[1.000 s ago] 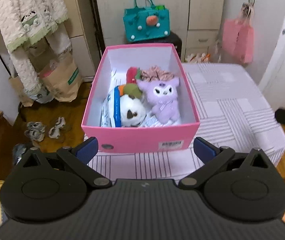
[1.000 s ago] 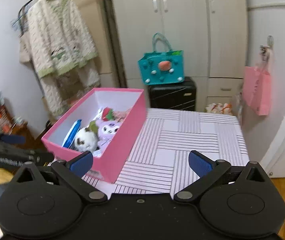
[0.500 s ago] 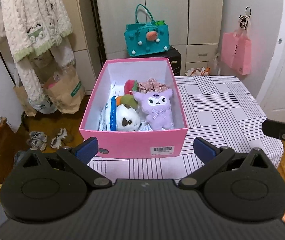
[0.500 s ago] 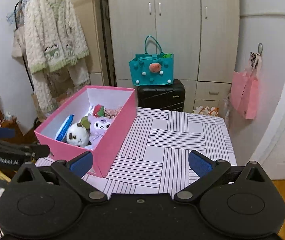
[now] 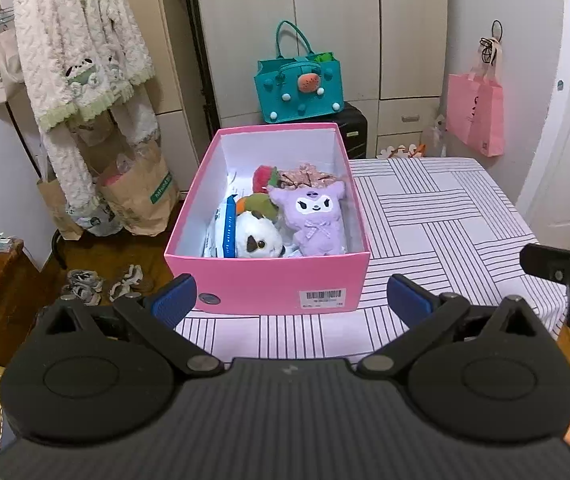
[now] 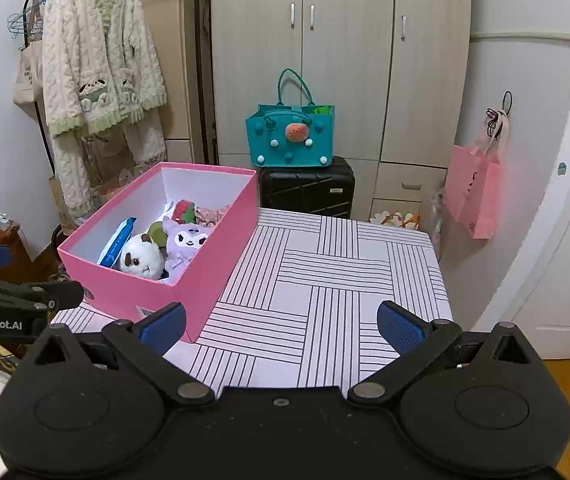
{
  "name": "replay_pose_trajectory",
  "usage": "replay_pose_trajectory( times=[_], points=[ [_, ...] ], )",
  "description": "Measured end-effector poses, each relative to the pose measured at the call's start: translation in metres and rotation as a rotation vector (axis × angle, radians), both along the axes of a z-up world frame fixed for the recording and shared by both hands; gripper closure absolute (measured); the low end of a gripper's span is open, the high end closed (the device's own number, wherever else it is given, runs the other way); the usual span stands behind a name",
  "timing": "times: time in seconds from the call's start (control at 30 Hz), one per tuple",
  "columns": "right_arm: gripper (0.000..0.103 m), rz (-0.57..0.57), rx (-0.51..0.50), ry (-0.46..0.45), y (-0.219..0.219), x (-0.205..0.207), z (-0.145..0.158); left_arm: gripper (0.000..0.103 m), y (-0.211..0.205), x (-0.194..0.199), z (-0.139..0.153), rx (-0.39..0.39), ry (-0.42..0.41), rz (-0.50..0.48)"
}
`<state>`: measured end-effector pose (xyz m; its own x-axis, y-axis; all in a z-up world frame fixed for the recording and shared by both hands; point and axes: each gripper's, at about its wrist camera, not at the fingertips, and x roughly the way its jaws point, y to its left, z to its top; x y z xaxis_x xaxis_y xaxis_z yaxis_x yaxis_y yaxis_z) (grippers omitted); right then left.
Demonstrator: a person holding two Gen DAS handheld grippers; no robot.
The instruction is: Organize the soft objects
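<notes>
A pink box (image 5: 269,280) stands on the left part of the striped table (image 5: 437,216). Inside lie a purple plush (image 5: 317,216), a white round plush (image 5: 255,238), a green and orange toy (image 5: 259,202), a red plush (image 5: 264,176), a floral scrunchie (image 5: 305,174) and a blue-and-white packet (image 5: 227,226). My left gripper (image 5: 289,302) is open and empty, held back in front of the box. My right gripper (image 6: 281,326) is open and empty above the table's near edge, right of the box (image 6: 205,264). The purple plush (image 6: 185,242) and white plush (image 6: 141,260) show there too.
A teal bag (image 6: 289,136) sits on a black suitcase (image 6: 309,188) behind the table. A pink bag (image 6: 473,192) hangs on the right wall. A knitted cardigan (image 6: 97,68) hangs at left above paper bags (image 5: 137,192). Shoes (image 5: 101,280) lie on the floor.
Both grippers have drawn back and risen from the box, so more of the room and table shows. Both stay open and empty. The box and toys have not moved.
</notes>
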<state>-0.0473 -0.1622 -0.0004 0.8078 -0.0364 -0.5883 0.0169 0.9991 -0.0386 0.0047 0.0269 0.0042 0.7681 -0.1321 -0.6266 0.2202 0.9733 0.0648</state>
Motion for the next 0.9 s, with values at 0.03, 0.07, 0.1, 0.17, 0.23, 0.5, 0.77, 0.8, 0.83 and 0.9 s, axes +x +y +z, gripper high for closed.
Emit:
replay_pose_trajectory(
  times=[0.03, 0.07, 0.1, 0.17, 0.23, 0.5, 0.77, 0.8, 0.83, 0.9],
  points=[
    [0.000, 0.000, -0.001, -0.001, 0.000, -0.001, 0.000, 0.000, 0.000, 0.000, -0.001, 0.000, -0.005, 0.000],
    [0.000, -0.001, -0.002, -0.002, 0.000, -0.002, 0.000, 0.000, 0.000, 0.000, -0.001, 0.002, -0.007, 0.000],
    [0.000, -0.002, -0.002, -0.002, 0.001, -0.003, -0.001, 0.000, 0.000, 0.000, -0.002, 0.003, -0.009, -0.002],
    [0.000, -0.006, -0.002, -0.004, 0.001, -0.004, -0.001, 0.000, 0.000, 0.000, -0.004, 0.003, -0.014, -0.003],
    [0.000, -0.015, -0.009, -0.013, 0.001, -0.006, -0.002, 0.000, 0.000, 0.001, -0.006, 0.000, -0.024, 0.000],
    [0.000, -0.044, -0.048, -0.062, 0.002, -0.015, -0.005, 0.000, -0.003, 0.001, -0.017, -0.014, -0.050, -0.006],
    [0.000, -0.049, -0.054, -0.087, 0.002, -0.017, -0.006, 0.000, -0.006, -0.001, -0.019, -0.022, -0.060, -0.021],
    [0.000, -0.054, -0.054, -0.090, 0.002, -0.018, -0.006, 0.000, -0.006, -0.002, -0.019, -0.024, -0.062, -0.021],
    [0.000, -0.058, -0.052, -0.091, 0.001, -0.018, -0.006, 0.000, -0.006, -0.002, -0.019, -0.027, -0.063, -0.021],
    [0.000, -0.063, -0.046, -0.092, -0.001, -0.017, -0.008, 0.000, -0.004, -0.002, -0.019, -0.033, -0.070, -0.020]
  ],
)
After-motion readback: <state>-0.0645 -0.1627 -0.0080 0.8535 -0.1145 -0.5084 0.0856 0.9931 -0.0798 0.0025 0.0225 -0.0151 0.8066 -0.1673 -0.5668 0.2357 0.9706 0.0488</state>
